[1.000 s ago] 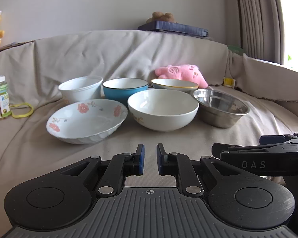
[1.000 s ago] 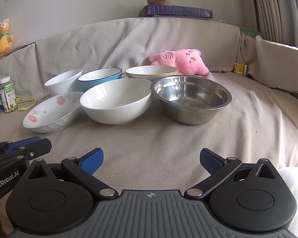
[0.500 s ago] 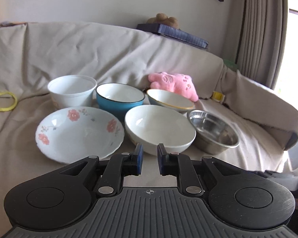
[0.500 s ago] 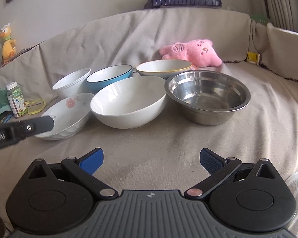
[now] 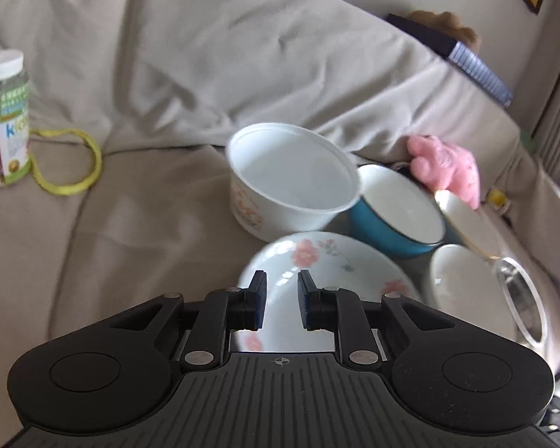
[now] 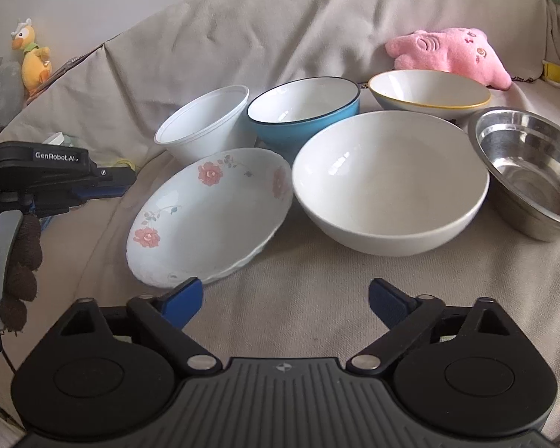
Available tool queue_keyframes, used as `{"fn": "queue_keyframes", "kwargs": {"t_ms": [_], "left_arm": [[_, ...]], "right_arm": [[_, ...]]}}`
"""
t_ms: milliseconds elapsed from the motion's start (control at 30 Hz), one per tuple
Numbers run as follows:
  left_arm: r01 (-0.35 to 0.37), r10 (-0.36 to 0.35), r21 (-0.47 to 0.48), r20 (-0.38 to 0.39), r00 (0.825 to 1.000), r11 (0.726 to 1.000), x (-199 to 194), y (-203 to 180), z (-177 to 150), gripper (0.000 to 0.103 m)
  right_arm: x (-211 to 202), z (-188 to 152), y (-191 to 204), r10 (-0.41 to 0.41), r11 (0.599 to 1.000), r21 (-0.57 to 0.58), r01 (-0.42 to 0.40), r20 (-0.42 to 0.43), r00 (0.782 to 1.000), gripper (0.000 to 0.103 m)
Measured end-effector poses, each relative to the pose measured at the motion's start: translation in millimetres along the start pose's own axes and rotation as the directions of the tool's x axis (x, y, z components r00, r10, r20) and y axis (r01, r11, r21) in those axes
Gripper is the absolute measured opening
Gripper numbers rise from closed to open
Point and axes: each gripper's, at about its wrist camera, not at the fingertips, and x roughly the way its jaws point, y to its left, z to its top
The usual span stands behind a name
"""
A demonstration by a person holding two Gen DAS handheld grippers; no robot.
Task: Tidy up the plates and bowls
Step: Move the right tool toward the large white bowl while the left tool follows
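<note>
Several dishes stand together on the covered sofa: a floral plate, a big white bowl, a blue bowl, a white plastic bowl, a yellow-rimmed bowl and a steel bowl. My left gripper hovers over the near rim of the floral plate. Its jaws are opening, the gap is narrow and nothing is between them. In the right wrist view it sits left of the plate. My right gripper is in front of the plate and the big bowl, jaws wide, closing, empty.
A pink plush lies behind the bowls. Left of them are a vitamin bottle and a yellow band. A duck toy sits on the sofa back. A hand in a brown knit glove holds the left gripper.
Both grippers have come closer to the dishes. The left one swung left and tilted, now over the floral plate, its gap slightly wider. The right jaws have narrowed a little.
</note>
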Motion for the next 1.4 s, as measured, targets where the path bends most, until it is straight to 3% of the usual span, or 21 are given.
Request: {"fn": "queue_keyframes", "kwargs": {"t_ms": [100, 200, 300, 367, 533, 667, 933, 1000, 1067, 1167, 1267, 1400], "left_arm": [[-0.035, 0.034, -0.03, -0.036, 0.999, 0.999, 18.0, 13.6, 6.5, 0.02], [-0.005, -0.003, -0.088, -0.08, 0.997, 0.996, 35.2, 27.4, 8.7, 0.02], [0.04, -0.058, -0.137, -0.13, 0.99, 0.99, 50.3, 33.7, 6.4, 0.02], [0.046, -0.066, -0.14, -0.143, 0.987, 0.989, 54.7, 34.4, 1.0, 0.02], [0.069, -0.087, -0.117, -0.16, 0.983, 0.991, 60.4, 28.0, -8.9, 0.027], [0.066, -0.086, -0.11, -0.181, 0.98, 0.992, 56.3, 28.8, -13.6, 0.028], [0.045, -0.061, -0.093, -0.177, 0.982, 0.995, 33.3, 38.6, -29.1, 0.029], [0.037, -0.05, -0.093, -0.141, 0.989, 0.995, 26.0, 38.3, -26.5, 0.029], [0.019, -0.025, -0.072, -0.082, 0.996, 0.997, 14.2, 33.7, -19.9, 0.029], [-0.008, 0.008, -0.032, -0.003, 1.0, 0.999, 0.6, 15.6, -8.5, 0.029], [-0.001, 0.001, -0.003, -0.004, 1.0, 1.0, 1.3, -14.4, -0.4, 0.029], [0.098, -0.097, 0.015, -0.07, 0.993, 0.995, 15.1, -66.5, -0.8, 0.029]], "right_arm": [[14.6, 5.1, 5.9, 0.002, 0.998, 0.065, -0.001, -0.011, 1.0, 0.08], [26.0, 10.1, 14.3, -0.017, 0.996, 0.084, 0.018, -0.011, 1.0, 0.075], [37.9, 15.7, 20.1, -0.045, 0.996, 0.073, 0.046, -0.021, 0.999, 0.063], [45.1, 18.0, 20.3, -0.053, 0.996, 0.071, 0.056, -0.039, 0.998, 0.053], [61.9, 20.6, 23.0, -0.002, 0.998, 0.065, 0.007, -0.073, 0.997, 0.041], [58.4, 15.7, 41.8, -0.022, 1.0, 0.004, 0.022, -0.062, 0.998, 0.042], [45.4, 4.8, 37.2, 0.088, 0.996, -0.005, -0.089, -0.094, 0.992, 0.042], [34.8, 2.9, 28.2, 0.087, 0.996, -0.009, -0.088, -0.081, 0.993, 0.054], [22.4, -0.2, 13.1, 0.098, 0.995, -0.004, -0.098, -0.075, 0.992, 0.067], [4.2, -7.6, -21.3, 0.081, 0.997, 0.018, -0.08, -0.083, 0.993, 0.069], [-12.3, -13.9, -63.8, 0.04, 0.998, 0.044, -0.038, -0.063, 0.997, 0.07], [-25.0, -18.2, -116.6, -0.05, 0.994, 0.092, 0.052, -0.02, 0.999, 0.077]]}}
